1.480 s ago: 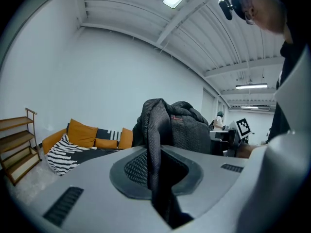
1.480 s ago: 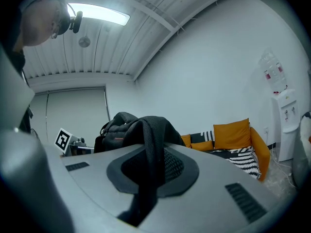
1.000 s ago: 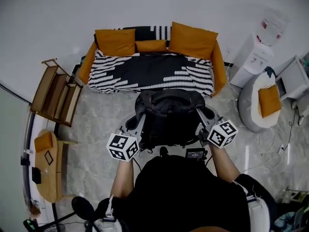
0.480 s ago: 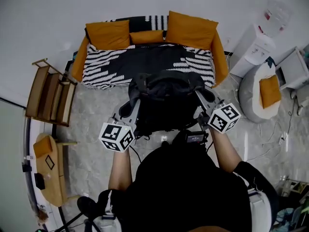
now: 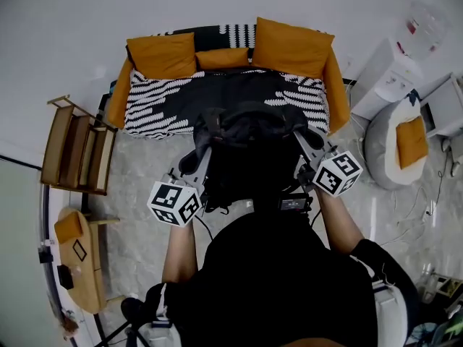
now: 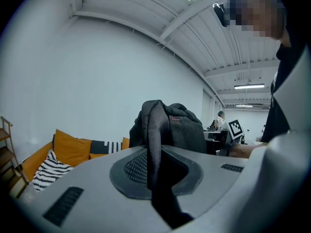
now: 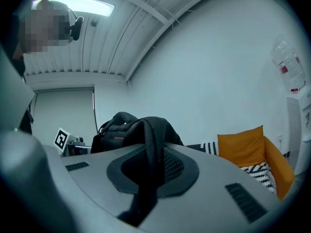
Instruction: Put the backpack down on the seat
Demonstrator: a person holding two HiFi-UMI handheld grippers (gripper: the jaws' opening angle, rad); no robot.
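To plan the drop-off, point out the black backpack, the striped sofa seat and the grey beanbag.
Black fabric backpack (image 5: 249, 154), head view, top panel.
Black-and-white striped sofa seat (image 5: 148, 110), head view, left end.
Grey round beanbag (image 5: 380, 157), head view, left side.

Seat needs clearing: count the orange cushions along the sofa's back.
3: large left cushion, small middle cushion, large right cushion. None seems hidden.

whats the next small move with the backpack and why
Probably ease it slightly forward over the striped seat: left gripper and right gripper each clamp a strap, and the backpack hangs about at the seat's front edge, not resting on it.
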